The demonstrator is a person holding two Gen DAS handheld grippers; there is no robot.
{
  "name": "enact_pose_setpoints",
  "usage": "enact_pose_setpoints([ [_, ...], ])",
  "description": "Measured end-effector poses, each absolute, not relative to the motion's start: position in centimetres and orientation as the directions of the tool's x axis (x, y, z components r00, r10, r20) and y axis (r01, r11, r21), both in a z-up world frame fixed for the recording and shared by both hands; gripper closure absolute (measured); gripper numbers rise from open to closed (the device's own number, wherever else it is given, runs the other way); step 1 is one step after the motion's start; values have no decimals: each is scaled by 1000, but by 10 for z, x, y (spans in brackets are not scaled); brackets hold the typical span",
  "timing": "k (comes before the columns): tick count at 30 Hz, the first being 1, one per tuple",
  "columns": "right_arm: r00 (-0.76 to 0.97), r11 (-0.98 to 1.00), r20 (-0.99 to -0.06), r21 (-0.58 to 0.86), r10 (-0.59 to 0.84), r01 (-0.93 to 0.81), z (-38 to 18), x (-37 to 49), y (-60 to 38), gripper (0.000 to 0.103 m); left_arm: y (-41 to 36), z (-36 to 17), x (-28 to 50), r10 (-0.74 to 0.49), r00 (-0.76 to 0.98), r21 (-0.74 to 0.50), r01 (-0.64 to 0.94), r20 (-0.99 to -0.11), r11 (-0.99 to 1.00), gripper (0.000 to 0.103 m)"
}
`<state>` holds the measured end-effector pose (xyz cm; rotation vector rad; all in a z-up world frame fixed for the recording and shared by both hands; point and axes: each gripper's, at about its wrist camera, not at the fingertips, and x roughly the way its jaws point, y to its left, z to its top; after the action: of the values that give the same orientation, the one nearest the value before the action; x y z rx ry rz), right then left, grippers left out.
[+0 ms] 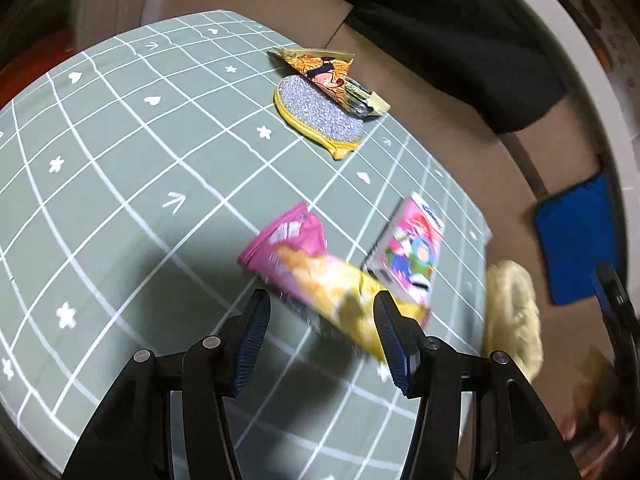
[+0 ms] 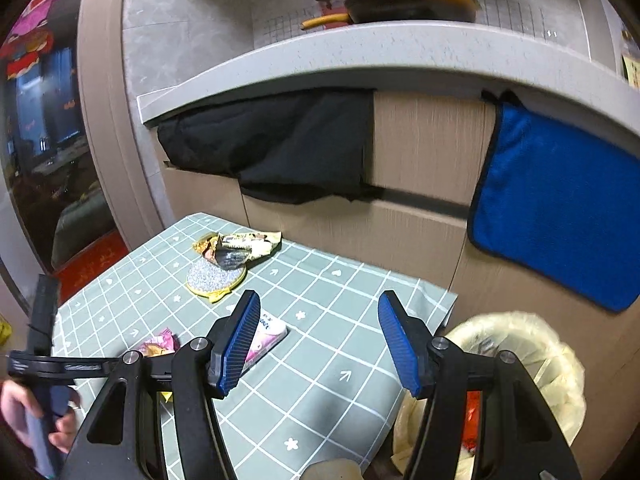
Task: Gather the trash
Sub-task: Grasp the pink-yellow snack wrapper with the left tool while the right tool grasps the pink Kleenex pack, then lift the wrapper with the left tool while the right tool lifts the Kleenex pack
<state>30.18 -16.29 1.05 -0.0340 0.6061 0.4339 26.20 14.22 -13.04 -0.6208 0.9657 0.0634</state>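
Item: pink-and-yellow snack wrapper [image 1: 320, 276], lying just ahead between my left gripper [image 1: 320, 340] fingers, jaws wide, nothing held. Step: approach to pick. Next: descend, close, carry to lined bin [image 2: 520, 360] beneath my right gripper [image 2: 320, 344], likewise wide.

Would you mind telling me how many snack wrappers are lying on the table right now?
3. A pink-and-yellow wrapper lies just ahead of the left gripper, a pink packet lies beside it, and a crumpled orange wrapper rests partly on the scouring pad. Others may be hidden.
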Motion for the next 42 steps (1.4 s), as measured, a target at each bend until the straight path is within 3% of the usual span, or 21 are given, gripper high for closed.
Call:
enact_pose_setpoints([
  [8,663,911,-633,194,400,-364,-30,315,-172,45,119,-141,297,-95,572,-326,-316,-815,891,51],
  [10,624,899,-652,251,431,-358,-43,321,-168,44,119,-140,299,-99,591,-317,-278,-800,907,71],
  [13,584,882,-665,300,466,-363,-58,326,-153,43,122,-133,295,-108,616,-300,-217,-780,929,86],
  [15,568,879,-674,308,472,-365,-66,331,-141,43,129,-124,288,-107,638,-293,-193,-762,937,89],
  [22,485,860,-719,338,498,-383,-95,353,-80,42,168,-76,255,-8,743,-196,-166,-670,967,90],
  [29,509,911,-774,211,377,-354,-117,368,-33,37,205,-39,233,63,802,-152,-188,-594,970,90],
  [34,523,931,-785,189,334,-311,-125,377,-27,32,216,-35,229,55,813,-180,-194,-580,964,90],
  [39,517,931,-814,76,265,-357,-131,376,-13,32,217,-41,236,30,804,-216,-196,-594,957,90],
  [42,515,909,-814,38,269,-414,-130,373,-10,39,217,-43,239,21,799,-224,-194,-601,955,90],
])
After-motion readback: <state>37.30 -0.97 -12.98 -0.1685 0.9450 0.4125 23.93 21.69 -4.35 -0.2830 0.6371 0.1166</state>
